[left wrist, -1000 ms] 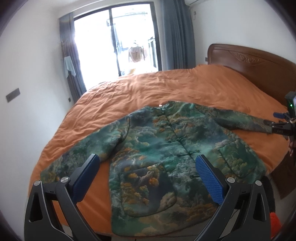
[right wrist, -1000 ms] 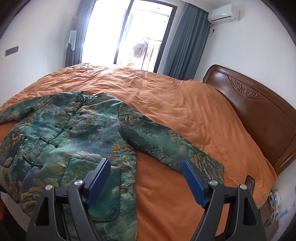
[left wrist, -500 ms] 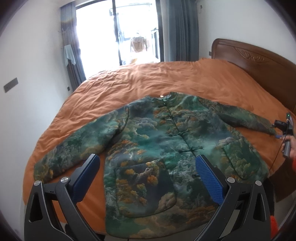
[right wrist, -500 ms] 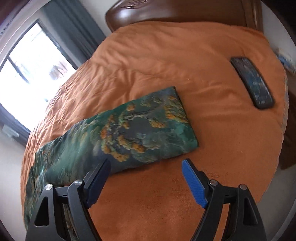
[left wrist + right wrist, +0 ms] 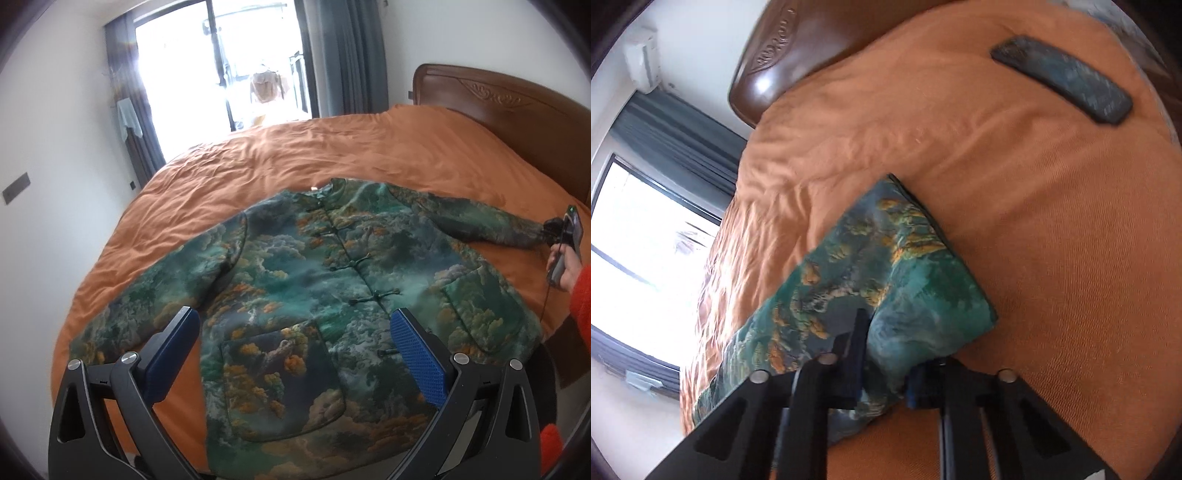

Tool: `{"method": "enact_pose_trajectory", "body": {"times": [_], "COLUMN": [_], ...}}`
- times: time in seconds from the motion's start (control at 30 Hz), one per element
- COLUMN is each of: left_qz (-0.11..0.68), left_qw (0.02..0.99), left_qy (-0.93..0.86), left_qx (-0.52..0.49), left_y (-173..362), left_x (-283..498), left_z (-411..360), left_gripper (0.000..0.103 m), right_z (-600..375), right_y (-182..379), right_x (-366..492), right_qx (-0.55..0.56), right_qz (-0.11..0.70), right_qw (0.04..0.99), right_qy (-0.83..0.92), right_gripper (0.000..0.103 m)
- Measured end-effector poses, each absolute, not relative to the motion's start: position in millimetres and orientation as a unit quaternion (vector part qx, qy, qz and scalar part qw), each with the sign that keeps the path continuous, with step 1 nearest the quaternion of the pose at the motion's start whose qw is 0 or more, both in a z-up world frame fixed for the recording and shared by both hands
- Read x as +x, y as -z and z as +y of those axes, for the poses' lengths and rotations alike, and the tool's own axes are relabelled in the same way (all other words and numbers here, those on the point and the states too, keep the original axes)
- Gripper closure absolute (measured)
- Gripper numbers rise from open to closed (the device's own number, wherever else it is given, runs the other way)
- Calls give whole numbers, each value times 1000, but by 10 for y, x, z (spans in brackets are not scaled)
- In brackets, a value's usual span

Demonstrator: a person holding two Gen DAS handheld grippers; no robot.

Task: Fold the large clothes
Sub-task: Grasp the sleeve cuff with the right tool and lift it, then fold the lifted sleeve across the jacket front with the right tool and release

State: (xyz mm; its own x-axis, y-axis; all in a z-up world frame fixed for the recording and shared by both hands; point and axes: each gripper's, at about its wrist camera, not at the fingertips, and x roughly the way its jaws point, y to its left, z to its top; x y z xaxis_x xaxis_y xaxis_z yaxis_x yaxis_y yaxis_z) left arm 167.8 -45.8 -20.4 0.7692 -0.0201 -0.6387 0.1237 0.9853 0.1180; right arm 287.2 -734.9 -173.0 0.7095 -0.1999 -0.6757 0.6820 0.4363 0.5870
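A green padded jacket (image 5: pixel 314 280) with orange and grey cloud print lies spread face up on the orange bed (image 5: pixel 332 147), both sleeves out. My left gripper (image 5: pixel 295 358) is open and empty, held above the jacket's lower hem. My right gripper (image 5: pixel 886 365) is shut on the cuff end of the jacket's right sleeve (image 5: pixel 886 280). In the left wrist view the right gripper (image 5: pixel 554 232) sits at that sleeve's end at the far right.
A dark remote control (image 5: pixel 1060 77) lies on the bed near the wooden headboard (image 5: pixel 798 48). A bright window with grey curtains (image 5: pixel 240 66) is beyond the bed. A white wall (image 5: pixel 48 184) runs along the bed's left side.
My right gripper moved down to the right sleeve's cuff and closed on it. My left gripper stayed open above the hem and shifted only slightly.
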Motion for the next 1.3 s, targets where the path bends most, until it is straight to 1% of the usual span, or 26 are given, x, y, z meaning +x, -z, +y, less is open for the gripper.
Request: {"method": "enact_pose_trajectory", "body": {"times": [0.27, 0.4, 0.53, 0.63, 0.77, 0.9, 1.07, 1.23, 1.27, 1.3], "left_qz": [342, 333, 326, 329, 339, 344, 344, 359, 361, 362], "left_qw": [937, 940, 944, 944, 941, 939, 939, 933, 933, 932], "left_qy": [50, 48, 38, 29, 17, 6, -3, 6, 9, 13], "left_qx": [48, 46, 42, 28, 4, -12, -7, -2, -2, -1], "left_y": [196, 145, 111, 122, 167, 187, 221, 304, 319, 331], "left_x": [1664, 1583, 1502, 1484, 1491, 1485, 1496, 1616, 1642, 1670], "left_z": [-408, -359, -239, -105, 81, 213, 244, 172, 156, 132], "left_gripper": [0, 0, 0, 0, 0, 0, 0, 0, 0, 0], "right_z": [-6717, -6083, -5389, -4817, -4066, -3479, -3146, -2948, -2920, -2888], "right_y": [637, 110, -235, -322, -275, -27, 535, 912, 967, 1028], "right_x": [2969, 3062, 3130, 3225, 3296, 3372, 3391, 3394, 3396, 3406], "right_qx": [310, 241, 177, 126, 58, 2, -40, -67, -70, -71], "right_qz": [212, 191, 192, 213, 234, 268, 325, 368, 375, 384], "right_qw": [903, 941, 963, 968, 970, 962, 941, 921, 917, 913], "right_qy": [208, 141, 70, 25, -22, -60, -86, -111, -115, -120], "right_gripper": [93, 94, 94, 94, 94, 94, 94, 93, 93, 90]}}
